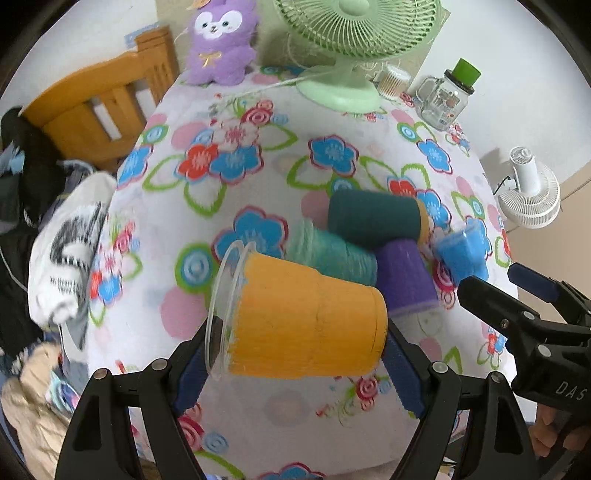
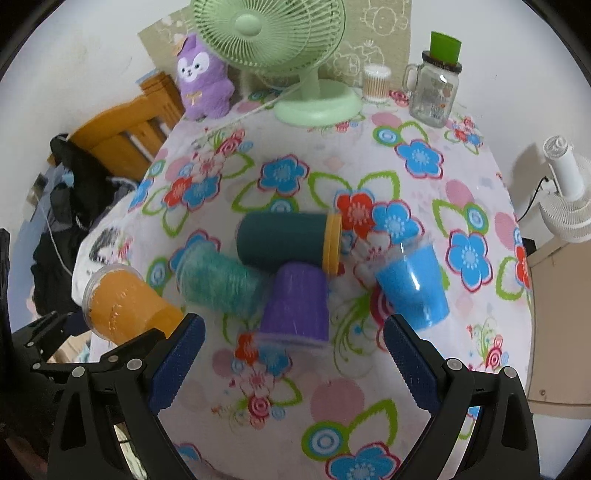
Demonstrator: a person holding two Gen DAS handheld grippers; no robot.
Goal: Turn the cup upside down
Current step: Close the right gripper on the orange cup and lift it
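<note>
left wrist cam looked fwd, close over table (image 1: 155,229); right wrist cam sat higher, farther back; shared cups, green fan (image 2: 269,33).

both wrist views are evenly and softly lit, with no hard shadows on the floral tablecloth (image 1: 229,206). we see strong fisheye curvature, with black vignetting at the corners. motion blur smears the teal cup (image 2: 218,280) and the purple cup (image 2: 295,306); a small glint marks the blue cup (image 2: 413,284). the green fan (image 2: 273,33) stays fairly sharp.
</note>
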